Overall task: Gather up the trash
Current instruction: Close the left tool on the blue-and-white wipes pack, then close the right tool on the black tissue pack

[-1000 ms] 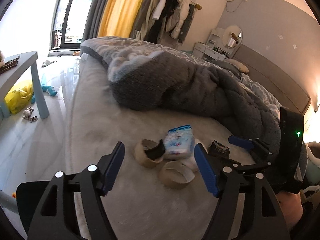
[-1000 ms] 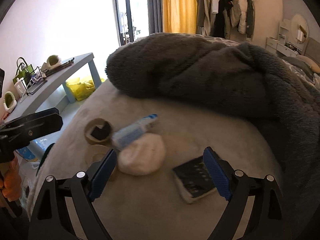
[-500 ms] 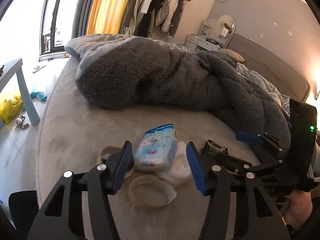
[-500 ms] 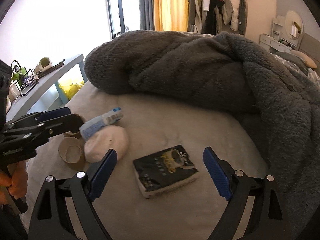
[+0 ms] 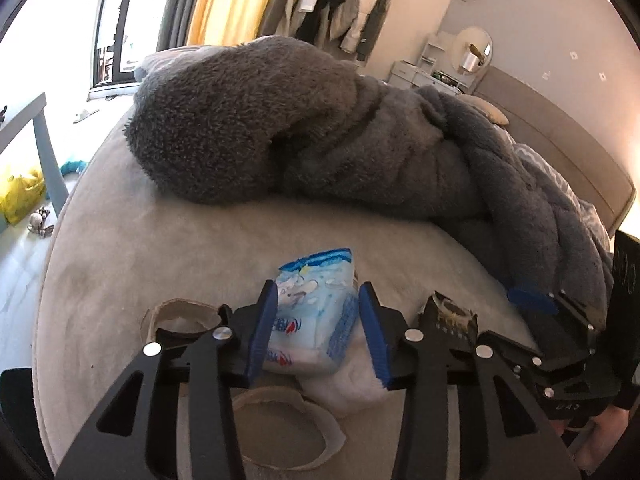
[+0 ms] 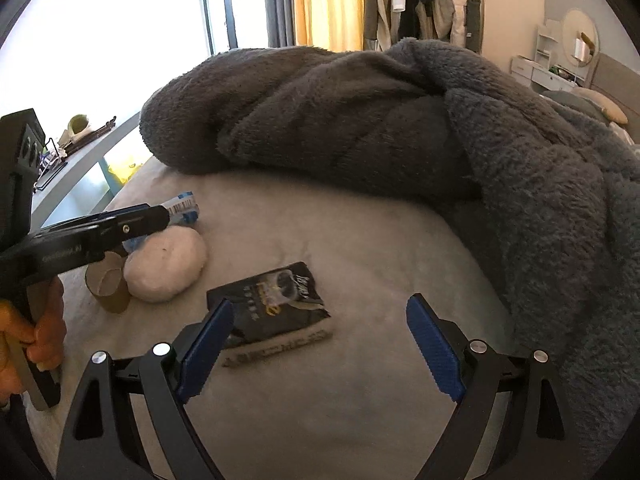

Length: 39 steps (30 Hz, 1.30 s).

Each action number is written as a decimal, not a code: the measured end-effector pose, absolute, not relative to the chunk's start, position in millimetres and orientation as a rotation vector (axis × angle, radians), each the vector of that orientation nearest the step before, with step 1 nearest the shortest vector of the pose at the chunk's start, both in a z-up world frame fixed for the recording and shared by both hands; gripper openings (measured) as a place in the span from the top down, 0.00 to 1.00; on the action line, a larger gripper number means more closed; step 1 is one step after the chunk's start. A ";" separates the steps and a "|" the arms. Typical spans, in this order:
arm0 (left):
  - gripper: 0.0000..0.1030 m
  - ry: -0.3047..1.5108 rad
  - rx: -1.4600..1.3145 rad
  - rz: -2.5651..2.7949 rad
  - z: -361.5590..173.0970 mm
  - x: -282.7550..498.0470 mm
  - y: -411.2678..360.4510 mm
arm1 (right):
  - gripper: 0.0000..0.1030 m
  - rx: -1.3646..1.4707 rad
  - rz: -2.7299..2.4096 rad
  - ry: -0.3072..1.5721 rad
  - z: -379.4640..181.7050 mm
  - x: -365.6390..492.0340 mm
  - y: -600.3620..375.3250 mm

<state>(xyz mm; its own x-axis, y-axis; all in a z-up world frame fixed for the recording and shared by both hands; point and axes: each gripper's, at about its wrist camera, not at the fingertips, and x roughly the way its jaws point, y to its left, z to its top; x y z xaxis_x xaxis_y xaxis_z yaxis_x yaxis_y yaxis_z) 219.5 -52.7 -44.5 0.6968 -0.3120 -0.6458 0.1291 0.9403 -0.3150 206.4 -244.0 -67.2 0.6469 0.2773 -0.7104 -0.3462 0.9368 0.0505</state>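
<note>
A blue-and-white tissue packet (image 5: 316,304) lies on the bed, partly on a white wad (image 5: 346,386). My left gripper (image 5: 319,287) straddles the packet and its jaws are closing, the blue pads close on either side but not visibly squeezing it. Two flattened cardboard rolls (image 5: 180,316) (image 5: 280,428) lie by the left fingers. A black packet (image 6: 272,304) lies flat between the fingers of my right gripper (image 6: 320,302), nearer the left pad; those jaws stand wide open and touch nothing. The right wrist view shows the white wad (image 6: 166,268) and one cardboard roll (image 6: 106,284) beside a hand.
A thick grey fleece blanket (image 5: 280,128) is heaped across the bed behind the trash and down the right side (image 6: 540,200). The bed's rounded edge drops to the floor on the left, where a grey table (image 6: 80,160) and a yellow bag (image 5: 20,196) stand.
Both grippers have moved forward and lower over the bed. The left jaws have narrowed around the blue-and-white packet. The black packet has come in between the right fingers.
</note>
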 end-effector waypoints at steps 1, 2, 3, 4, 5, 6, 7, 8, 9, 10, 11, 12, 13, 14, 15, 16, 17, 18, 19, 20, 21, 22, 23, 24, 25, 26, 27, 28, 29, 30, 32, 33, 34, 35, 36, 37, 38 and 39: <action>0.57 0.765 -0.259 -0.248 -45.5 220.2 -52.1 | 0.14 -0.091 0.356 0.791 -67.0 206.1 -245.9; 0.58 0.769 -0.267 -0.248 -47.1 221.2 -50.9 | 0.14 -0.088 0.356 0.791 -66.8 206.2 -247.2; 0.60 0.771 -0.279 -0.249 -48.6 222.3 -48.9 | 0.14 -0.086 0.357 0.791 -66.5 207.2 -247.2; 0.62 0.773 -0.287 -0.248 -49.9 222.4 -47.9 | 0.14 -0.084 0.358 0.791 -66.8 207.7 -248.1; 0.66 0.775 -0.297 -0.249 -51.0 223.1 -46.3 | 0.13 -0.083 0.361 0.795 -67.5 208.4 -247.7; 0.69 0.776 -0.304 -0.251 -51.6 223.5 -45.1 | 0.13 -0.083 0.365 0.801 -68.7 208.8 -247.4; 0.70 0.777 -0.313 -0.254 -52.2 223.5 -43.6 | 0.13 -0.086 0.367 0.803 -69.6 209.4 -246.0; 0.73 0.776 -0.325 -0.258 -52.5 223.3 -41.8 | 0.13 -0.090 0.370 0.809 -70.6 210.1 -244.9; 0.74 0.775 -0.331 -0.259 -52.1 224.2 -42.1 | 0.13 -0.093 0.374 0.814 -71.8 210.9 -243.7; 0.75 0.773 -0.341 -0.258 -52.0 223.7 -39.9 | 0.13 -0.098 0.380 0.818 -73.4 211.3 -242.1; 0.78 0.769 -0.350 -0.257 -51.6 222.5 -37.6 | 0.11 -0.101 0.389 0.819 -74.6 210.9 -240.7; 0.80 0.765 -0.354 -0.255 -51.1 221.8 -36.5 | 0.10 -0.107 0.404 0.818 -75.8 210.5 -238.4; 0.81 0.759 -0.360 -0.254 -49.7 220.9 -35.0 | 0.09 -0.117 0.411 0.819 -76.4 210.9 -235.1; 0.81 0.753 -0.364 -0.253 -48.7 220.1 -34.7 | 0.08 -0.129 0.418 0.821 -77.3 210.8 -232.0; 0.82 0.748 -0.366 -0.254 -47.6 219.5 -33.5 | 0.07 -0.138 0.428 0.824 -78.4 210.9 -228.8; 0.83 0.743 -0.370 -0.254 -46.4 218.5 -32.1 | 0.06 -0.144 0.434 0.827 -79.1 210.8 -226.2; 0.83 0.740 -0.374 -0.256 -45.5 218.2 -31.0 | 0.05 -0.155 0.443 0.831 -81.0 211.2 -222.0; 0.84 0.737 -0.378 -0.258 -44.8 217.7 -29.4 | 0.05 -0.163 0.449 0.838 -82.8 211.8 -219.1; 0.84 0.733 -0.383 -0.256 -44.0 216.6 -27.3 | 0.05 -0.169 0.453 0.843 -84.5 212.1 -216.6; 0.85 0.726 -0.387 -0.253 -42.7 215.4 -24.8 | 0.05 -0.175 0.455 0.850 -86.5 212.7 -214.4; 0.85 0.716 -0.394 -0.253 -40.9 214.1 -21.6 | 0.05 -0.178 0.456 0.859 -89.0 214.0 -212.5; 0.86 0.706 -0.400 -0.252 -39.1 212.9 -19.2 | 0.05 -0.178 0.455 0.866 -90.5 215.3 -211.6; 0.86 0.696 -0.406 -0.252 -37.1 211.5 -16.1 | 0.05 -0.176 0.452 0.871 -91.8 217.0 -210.7; 0.86 0.690 -0.409 -0.252 -35.7 210.7 -14.6 | 0.05 -0.173 0.451 0.873 -92.1 217.4 -210.0; 0.86 0.683 -0.414 -0.254 -34.0 209.4 -11.9 | 0.05 -0.168 0.448 0.876 -92.4 219.0 -209.4; 0.86 0.678 -0.418 -0.257 -32.6 208.3 -9.8 | 0.05 -0.164 0.444 0.880 -92.4 220.6 -208.7; 0.86 0.676 -0.421 -0.260 -31.6 207.8 -8.3 | 0.05 -0.161 0.440 0.882 -92.4 221.8 -208.1; 0.86 0.674 -0.425 -0.266 -30.6 207.3 -7.0 | 0.05 -0.160 0.431 0.888 -92.9 223.6 -207.2; 0.86 0.670 -0.433 -0.273 -29.3 206.2 -4.9 | 0.05 -0.163 0.424 0.894 -93.8 224.6 -206.3; 0.86 0.662 -0.443 -0.283 -27.6 204.6 -2.2 | 0.05 -0.167 0.419 0.902 -95.7 225.8 -205.4; 0.86 0.645 -0.457 -0.301 -23.9 201.9 2.4 | 0.05 -0.165 0.420 0.912 -99.4 229.4 -202.6; 0.86 0.637 -0.461 -0.306 -22.2 200.8 3.5 | 0.05 -0.163 0.419 0.916 -100.3 230.9 -201.7; 0.86 0.625 -0.468 -0.314 -19.6 199.4 5.5 | 0.05 -0.160 0.419 0.918 -100.7 232.1 -200.9; 0.86 0.613 -0.483 -0.326 -17.2 197.5 8.3 | 0.05 -0.154 0.419 0.918 -100.7 233.3 -200.8; 0.86 0.604 -0.498 -0.337 -14.8 196.7 10.1 | 0.05 -0.149 0.420 0.919 -100.5 234.3 -200.1; 0.86 0.586 -0.514 -0.349 -11.9 193.8 13.9 | 0.09 -0.144 0.424 0.922 -100.5 235.5 -198.8; 0.86 0.572 -0.518 -0.355 -8.7 191.4 15.9 | 0.20 -0.137 0.430 0.924 -99.8 237.3 -197.3; 0.86 0.559 -0.514 -0.359 -5.2 188.8 17.8 | 0.24 -0.129 0.429 0.926 -98.9 238.3 -196.5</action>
